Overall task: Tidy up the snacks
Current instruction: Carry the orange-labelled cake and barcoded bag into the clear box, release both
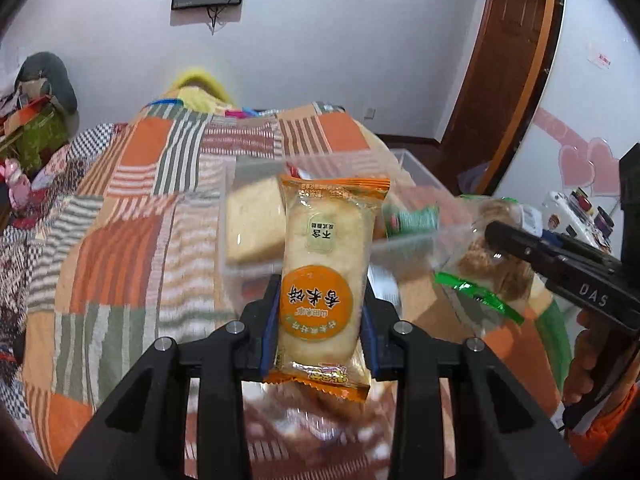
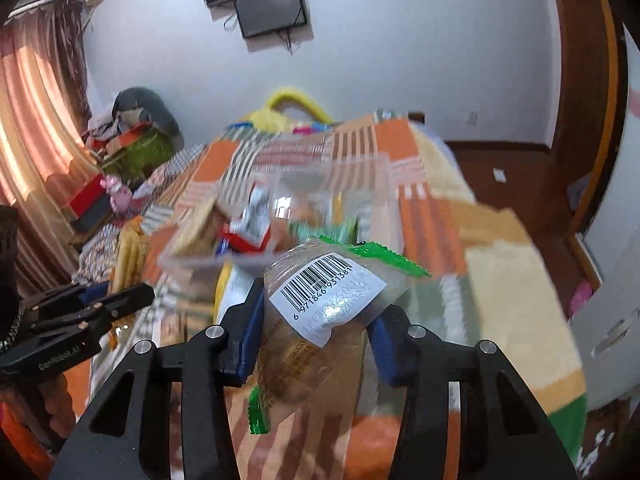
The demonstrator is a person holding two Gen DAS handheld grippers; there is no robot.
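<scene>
My left gripper [image 1: 320,312] is shut on an orange rice-cracker packet [image 1: 326,276], held upright above the patchwork bedspread. Behind it a clear plastic box [image 1: 256,268] holds several snacks, among them a pale cake slice [image 1: 252,224]. My right gripper [image 2: 316,320] is shut on a clear packet with green sealed ends and a barcode label [image 2: 328,300], lifted off the bed. From the left wrist view that same packet [image 1: 488,268] hangs at the right in the right gripper [image 1: 496,236]. The left gripper [image 2: 120,300] shows at the left edge of the right wrist view.
The clear box [image 2: 192,258] lies ahead on the bedspread [image 2: 500,280], with several packets inside and beside it. A yellow-handled basket [image 2: 292,108] sits at the bed's far end. Clutter is piled at the left by the curtain [image 2: 36,128]. A wooden door [image 1: 504,60] stands at the right.
</scene>
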